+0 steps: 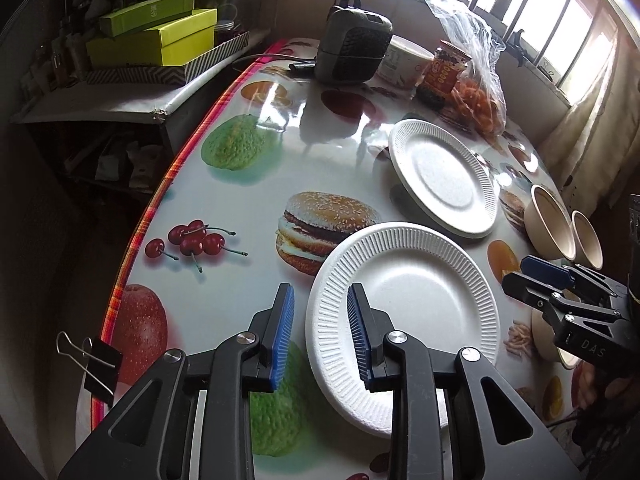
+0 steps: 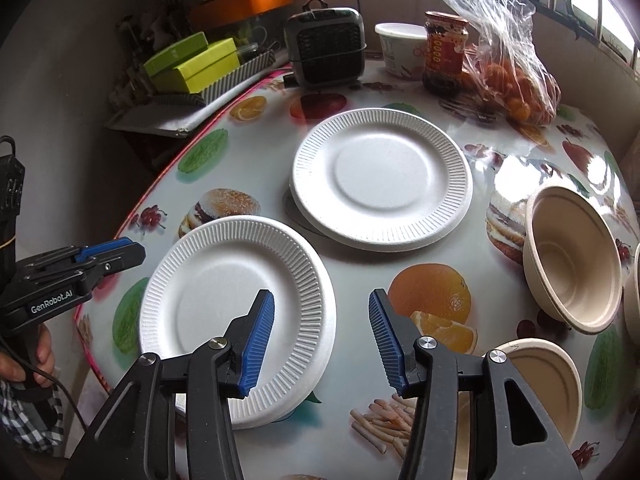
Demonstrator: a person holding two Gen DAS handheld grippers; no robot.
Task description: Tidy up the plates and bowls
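A white foam plate (image 1: 416, 312) (image 2: 224, 312) lies near the table's front edge. A second white plate (image 1: 444, 176) (image 2: 380, 180) lies farther back, seemingly on another plate. Tan paper bowls (image 1: 550, 226) (image 2: 572, 256) stand at the right, one (image 2: 548, 376) below my right gripper. My left gripper (image 1: 320, 332) is open, its jaws straddling the near plate's left rim. My right gripper (image 2: 322, 340) is open above the near plate's right rim and also shows in the left wrist view (image 1: 548, 276).
At the back of the fruit-print table (image 1: 240, 216) stand a small dark heater (image 1: 352, 44), a white tub (image 2: 402, 50), a red-labelled jar (image 2: 444, 54) and a bag of oranges (image 2: 516, 80). Green boxes (image 1: 160, 36) sit on a side shelf. A binder clip (image 1: 96, 360) holds the cloth's edge.
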